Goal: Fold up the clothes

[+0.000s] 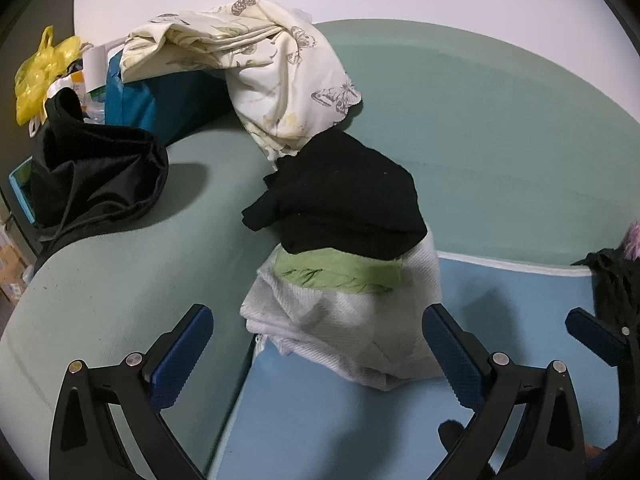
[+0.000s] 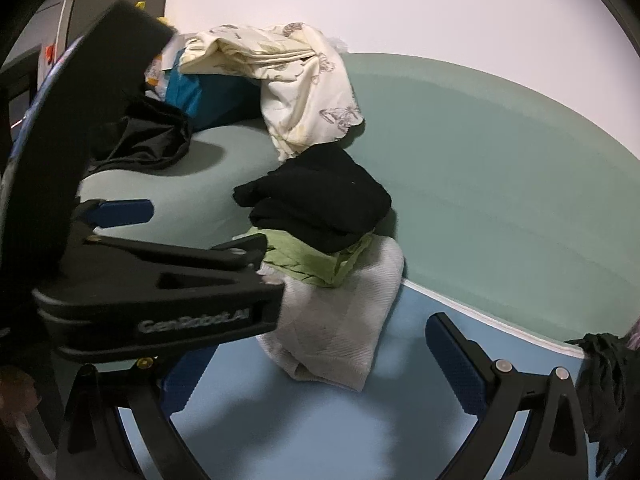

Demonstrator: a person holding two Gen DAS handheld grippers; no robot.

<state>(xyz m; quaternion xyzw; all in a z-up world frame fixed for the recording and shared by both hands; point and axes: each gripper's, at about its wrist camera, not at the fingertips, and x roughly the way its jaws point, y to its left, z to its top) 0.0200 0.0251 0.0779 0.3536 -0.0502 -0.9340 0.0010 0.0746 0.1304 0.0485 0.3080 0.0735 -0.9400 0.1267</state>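
A stack of folded clothes lies on the bed: a black garment (image 1: 344, 196) on top, a green one (image 1: 340, 274) under it, and a white knit one (image 1: 344, 328) at the bottom. My left gripper (image 1: 316, 356) is open just in front of the stack, with the white garment's near edge between its blue pads, held by neither. My right gripper (image 2: 320, 368) is open too, close to the same stack (image 2: 320, 208). The left gripper (image 2: 192, 228) crosses the right wrist view at the left and hides the right gripper's left pad in part. A crumpled black garment (image 2: 608, 384) lies at the far right.
A cream printed cloth (image 1: 276, 64) drapes over a blue bag (image 1: 160, 100) at the back. Another black garment (image 1: 100, 176) sits on a green pillow (image 1: 120, 260) at the left, with a yellow plastic bag (image 1: 40, 68) behind. The green sheet (image 1: 500, 152) meets a blue sheet (image 1: 320, 420).
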